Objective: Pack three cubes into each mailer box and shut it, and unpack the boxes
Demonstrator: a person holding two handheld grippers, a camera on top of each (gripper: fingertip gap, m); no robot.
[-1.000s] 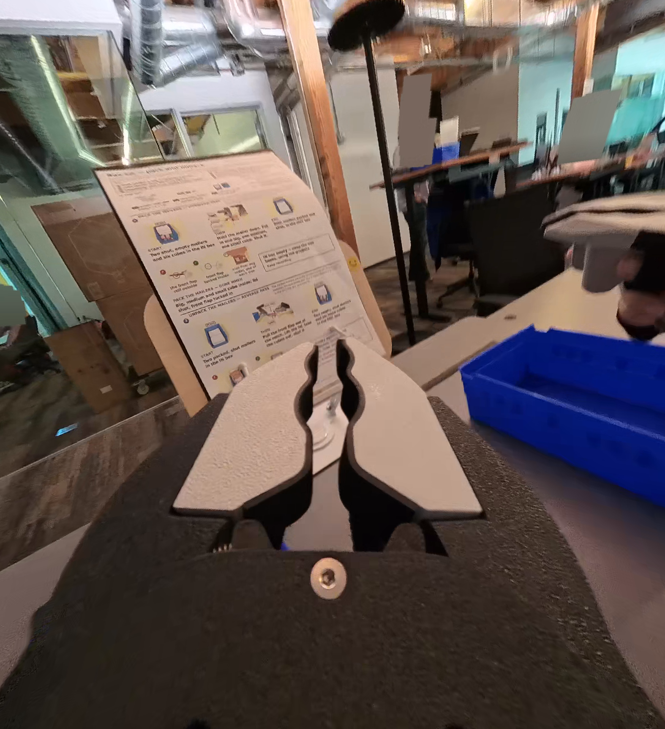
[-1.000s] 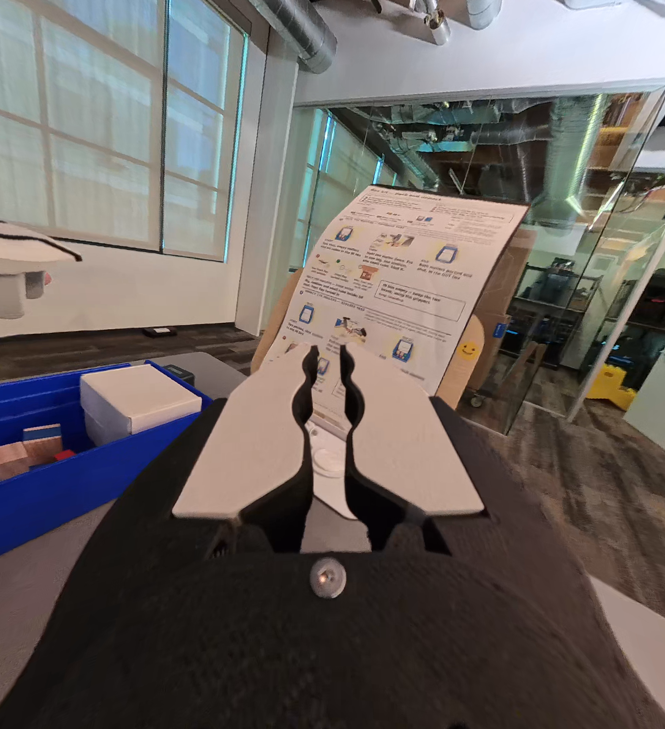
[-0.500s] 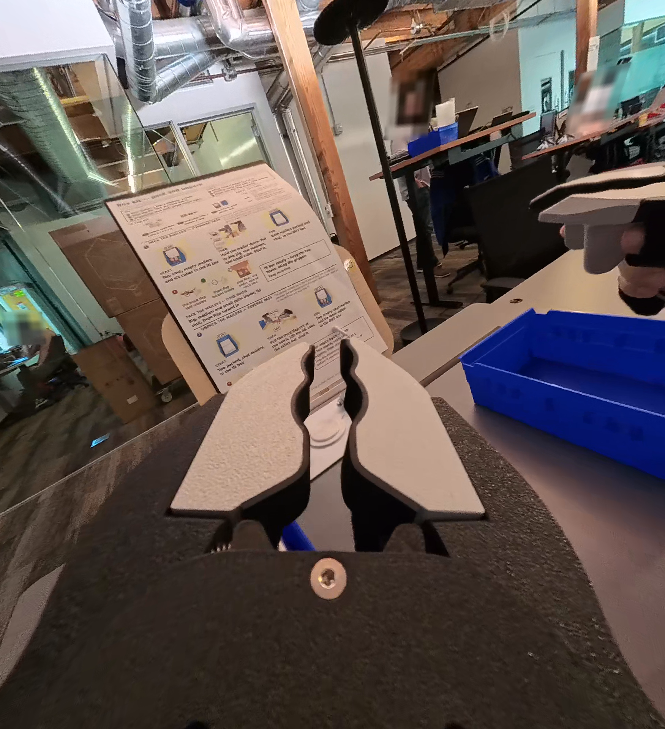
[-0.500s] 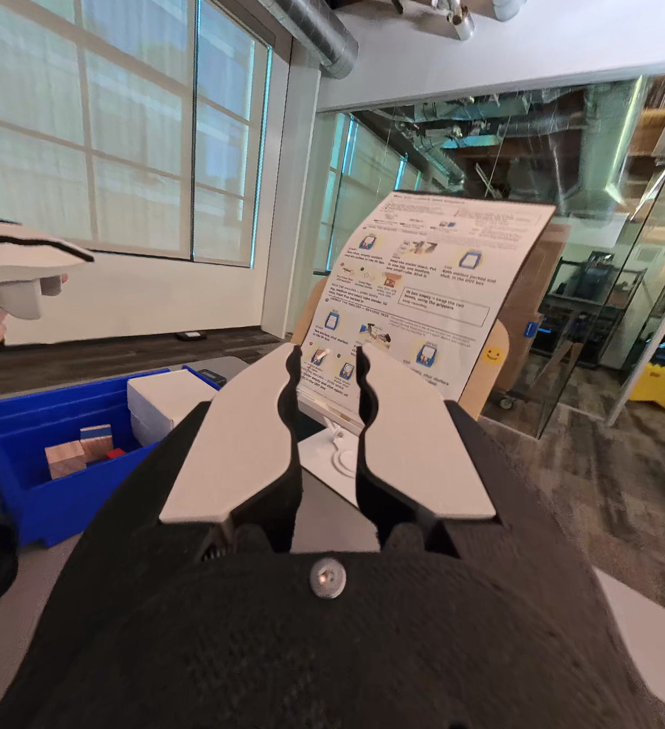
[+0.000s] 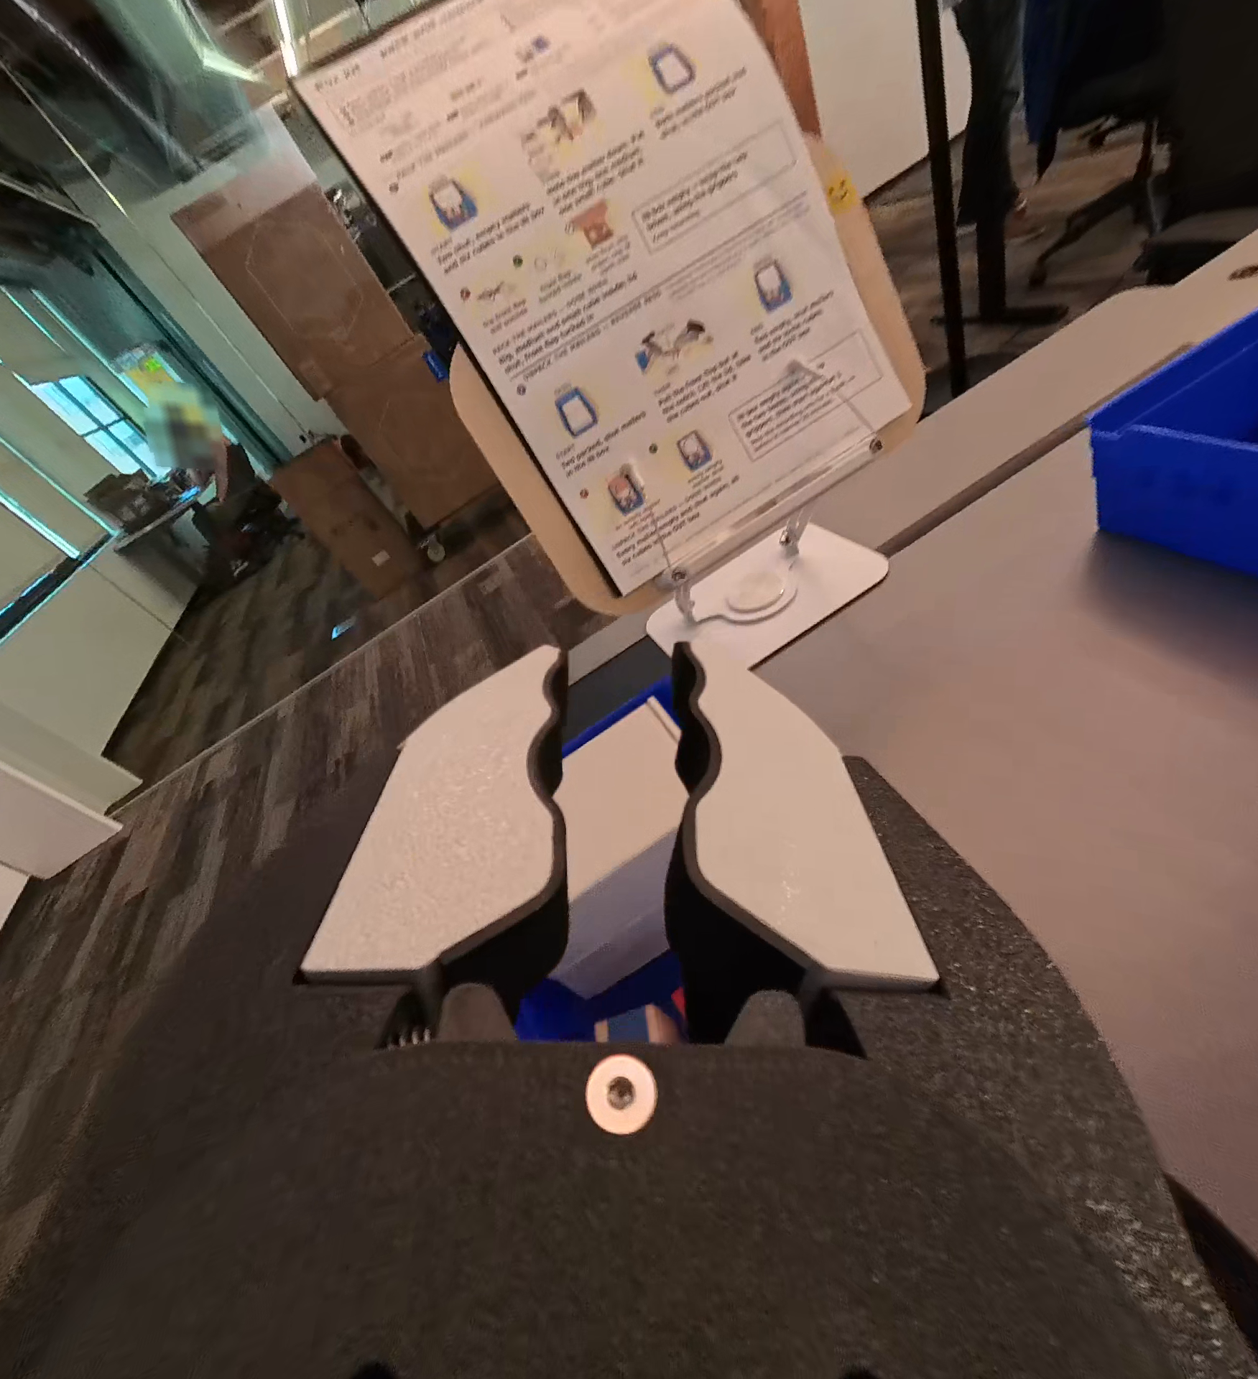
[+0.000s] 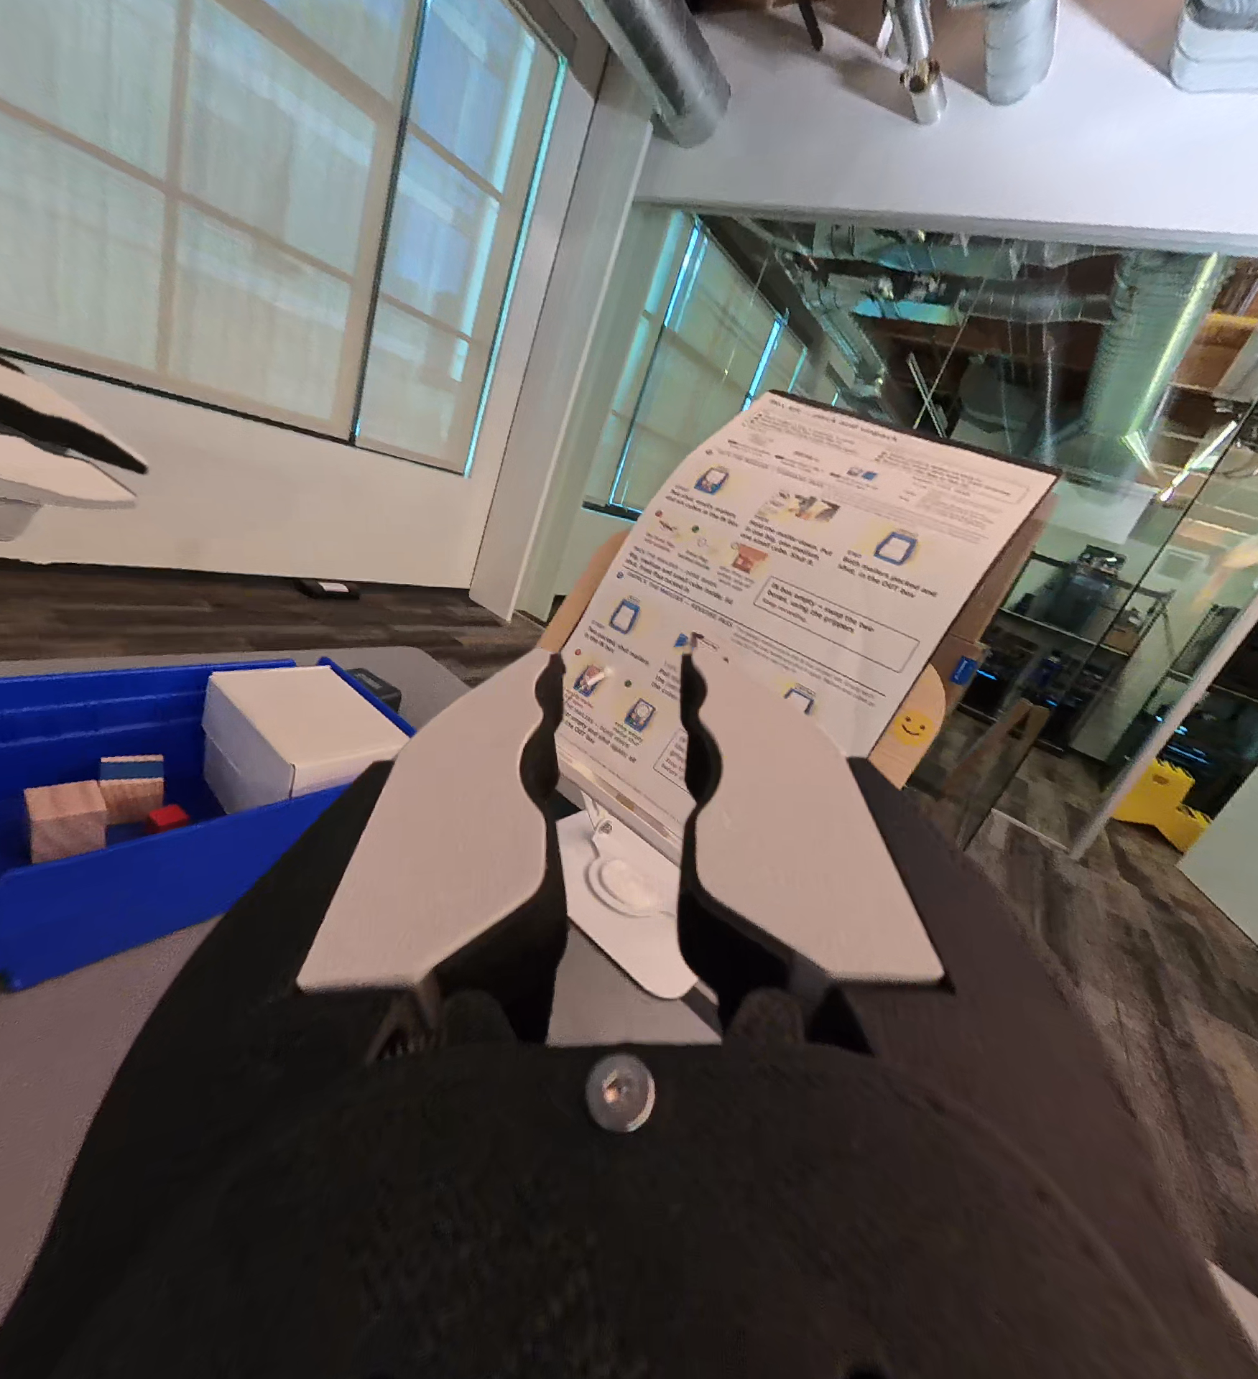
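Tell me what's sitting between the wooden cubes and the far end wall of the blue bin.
In the right wrist view, a shut white mailer box fills that end of the blue bin, just beyond the wooden cubes.

Left gripper (image 5: 618, 657) — fingers parted with a clear gap between the tips, nothing held between them; unit tilted downward. Right gripper (image 6: 620, 660) — fingers likewise parted, nothing gripped, pointed forward and raised. In the right wrist view the left gripper (image 6: 36, 455) appears at the left edge, held high, seen edge-on.
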